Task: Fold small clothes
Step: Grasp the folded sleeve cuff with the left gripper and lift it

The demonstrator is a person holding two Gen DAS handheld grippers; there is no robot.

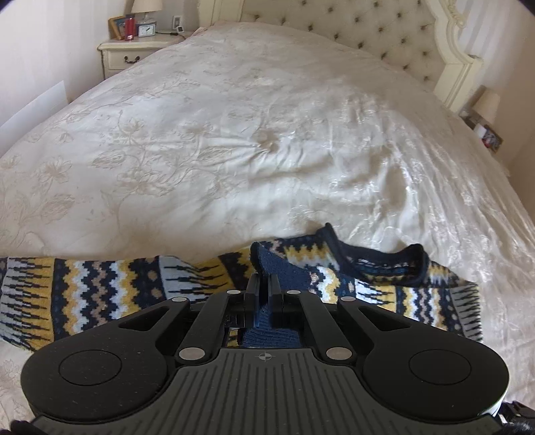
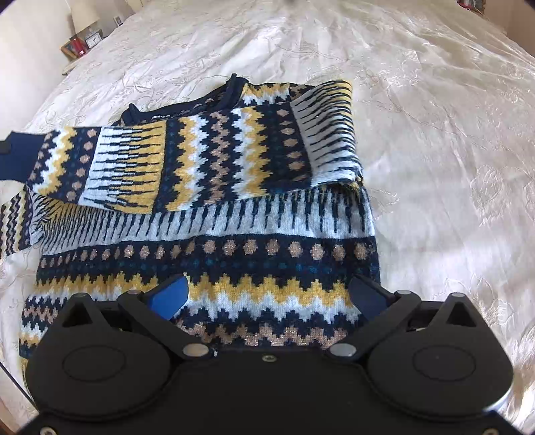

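A knitted sweater (image 2: 214, 254) with navy, yellow, white and tan zigzag bands lies flat on the cream bedspread (image 2: 434, 140). One sleeve (image 2: 187, 157) is folded across its chest. In the left wrist view my left gripper (image 1: 264, 284) is shut on the navy cuff (image 1: 277, 267) of the other sleeve (image 1: 100, 287), held just above the sweater near its neckline (image 1: 384, 261). My right gripper (image 2: 267, 294) is open and empty, its blue pads (image 2: 169, 296) spread wide above the sweater's lower body.
The bed has a tufted headboard (image 1: 367, 30). A cream nightstand (image 1: 133, 53) with a lamp, clock and red can stands at the far left. A second lamp (image 1: 486, 107) stands at the far right. Bare bedspread lies beyond and to the right of the sweater.
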